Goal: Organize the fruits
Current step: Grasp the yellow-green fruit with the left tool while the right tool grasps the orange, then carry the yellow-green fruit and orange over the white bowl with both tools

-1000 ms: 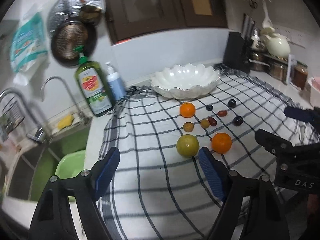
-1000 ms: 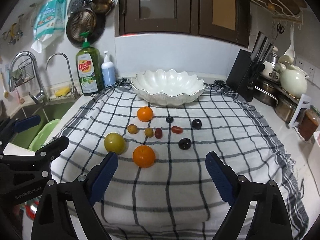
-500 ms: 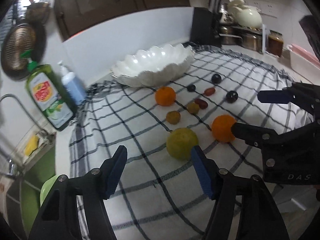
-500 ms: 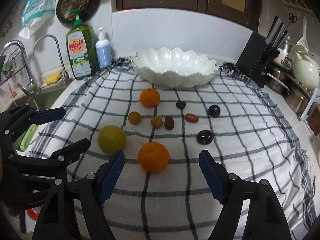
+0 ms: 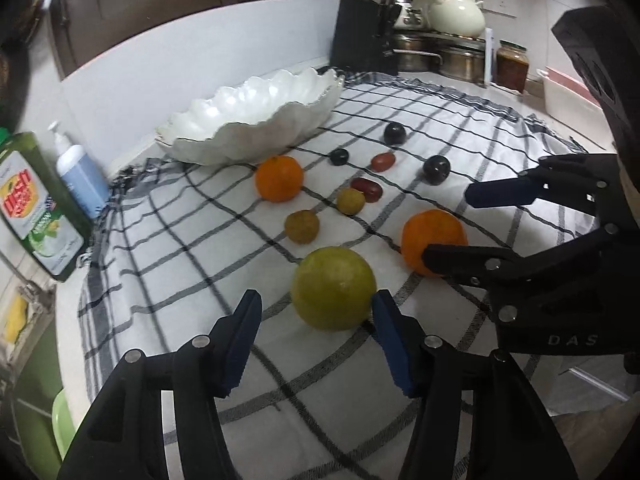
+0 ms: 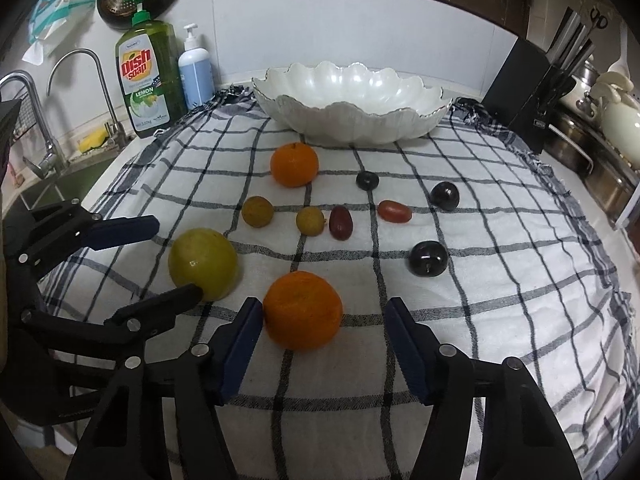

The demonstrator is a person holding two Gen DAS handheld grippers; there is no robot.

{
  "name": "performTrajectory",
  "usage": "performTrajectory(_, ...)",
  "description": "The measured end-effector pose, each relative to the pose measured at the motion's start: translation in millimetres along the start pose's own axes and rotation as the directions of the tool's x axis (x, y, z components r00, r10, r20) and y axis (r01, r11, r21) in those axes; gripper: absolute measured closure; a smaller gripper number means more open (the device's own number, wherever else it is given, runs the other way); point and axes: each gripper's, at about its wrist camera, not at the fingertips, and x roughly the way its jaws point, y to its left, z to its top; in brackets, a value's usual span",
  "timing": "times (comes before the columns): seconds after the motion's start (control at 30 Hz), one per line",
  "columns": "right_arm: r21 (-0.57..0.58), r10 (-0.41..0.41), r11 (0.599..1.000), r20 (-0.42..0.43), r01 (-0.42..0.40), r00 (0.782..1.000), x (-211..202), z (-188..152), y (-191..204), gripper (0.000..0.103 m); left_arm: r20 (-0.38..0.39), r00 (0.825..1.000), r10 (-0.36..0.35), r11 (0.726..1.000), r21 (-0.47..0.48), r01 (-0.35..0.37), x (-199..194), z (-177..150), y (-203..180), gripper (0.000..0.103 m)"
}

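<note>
Fruits lie on a checked cloth (image 6: pixel 500 320) before a white scalloped bowl (image 6: pixel 352 100), also in the left wrist view (image 5: pixel 256 120). My left gripper (image 5: pixel 316 308) is open, its fingers on either side of a yellow-green citrus (image 5: pixel 333 287), also seen in the right wrist view (image 6: pixel 202 263). My right gripper (image 6: pixel 326 312) is open around a near orange (image 6: pixel 303 310), seen too from the left (image 5: pixel 434 246). A second orange (image 6: pixel 295 164), two small yellow-brown fruits (image 6: pixel 258 211), red grapes (image 6: pixel 341 222) and dark plums (image 6: pixel 428 258) lie beyond.
A green dish soap bottle (image 6: pixel 150 80) and a blue pump bottle (image 6: pixel 196 72) stand at the back left by the sink and tap (image 6: pixel 80 80). A black knife block (image 6: pixel 532 92), pots and a white kettle (image 5: pixel 456 16) stand at the back right.
Both grippers have moved forward and down toward the fruit. The left now brackets the yellow-green citrus, the right brackets the near orange. Both stay open.
</note>
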Motion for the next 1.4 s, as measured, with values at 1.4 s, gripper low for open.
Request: performTrajectory(1.4,-0.029,0.088,0.996,0.070,-0.086,0.994,-25,24,-23,0.058,0.005,0.994,0.110,0.964,-0.244,-0.105,-23,28,-4,0.054)
